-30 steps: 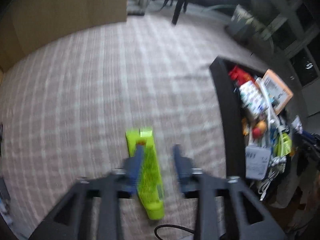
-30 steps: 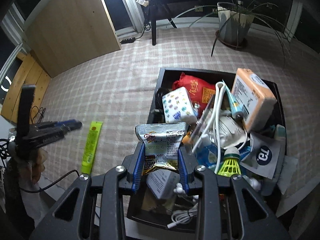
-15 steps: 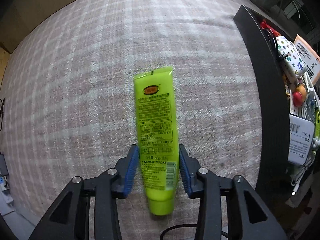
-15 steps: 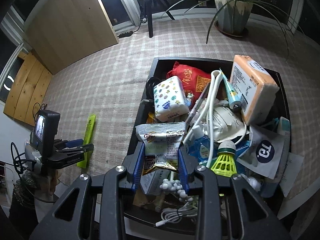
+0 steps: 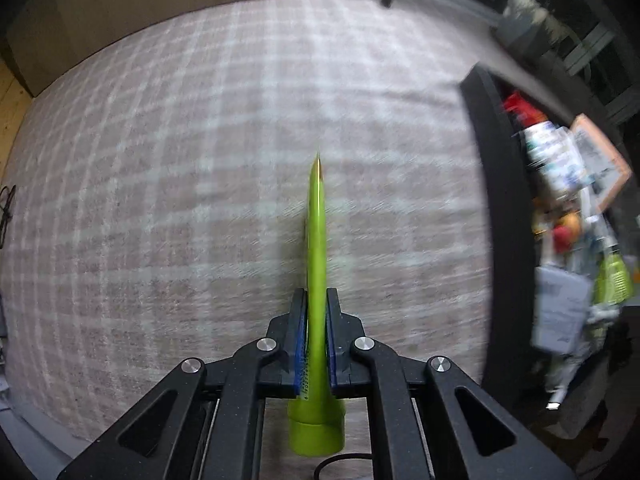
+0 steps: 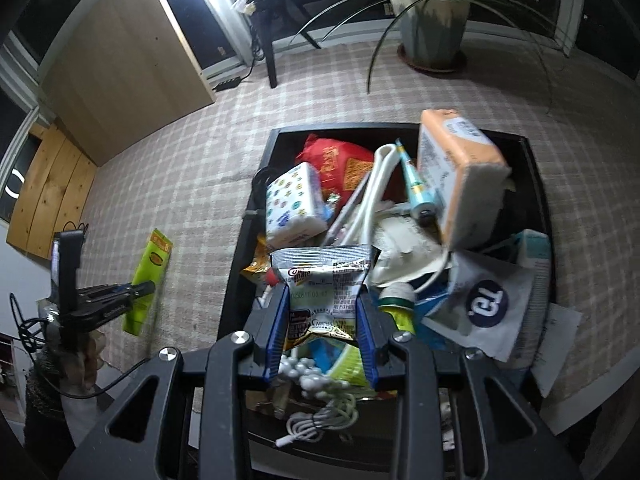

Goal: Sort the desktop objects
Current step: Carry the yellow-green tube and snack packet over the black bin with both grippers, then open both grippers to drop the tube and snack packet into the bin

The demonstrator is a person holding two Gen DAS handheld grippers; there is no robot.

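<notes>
1. We note the pink-and-white checked tablecloth [image 5: 200, 184] covering the whole work surface.
2. We see the black rectangular bin [image 6: 538, 184] on it, heaped with packets, boxes and cables.
3. We find the left gripper [image 5: 316, 300] with its jaws clamped on the lime-green plastic tube [image 5: 316, 240], held edge-on, cap toward the camera, over the cloth left of the bin.
4. We find the right gripper [image 6: 322, 296] over the bin, jaws pressing both sides of a silver foil snack sachet [image 6: 324, 276].

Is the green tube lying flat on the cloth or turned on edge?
On edge: the green tube shows only its thin side, pinched between the left hand-held gripper pads.
</notes>
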